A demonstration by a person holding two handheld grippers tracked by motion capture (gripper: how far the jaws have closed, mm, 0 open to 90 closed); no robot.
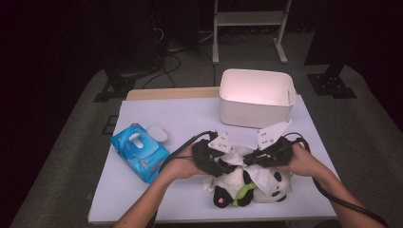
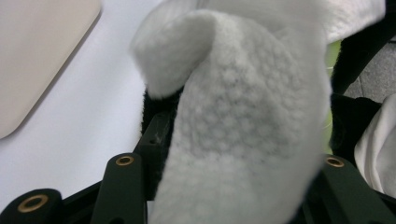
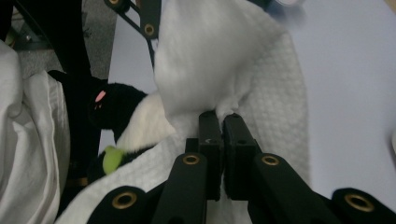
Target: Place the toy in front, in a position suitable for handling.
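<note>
Wiping the black-and-white plush panda (image 1: 252, 187) at lower centre, both grippers' jaws pinch the white embossed wet wipe (image 3: 224, 60); next, I judge, drag it across the fur.

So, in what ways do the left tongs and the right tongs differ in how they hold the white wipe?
The right tongs are shut, pinching a fold of the white wipe between their tips; the left tongs stand apart, and the wipe drapes over and between them, so whether they grip it cannot be told. In the high view the left tongs sit at the panda toy's left, the right tongs at its right. Both are black and meet the same wipe above the toy.
</note>
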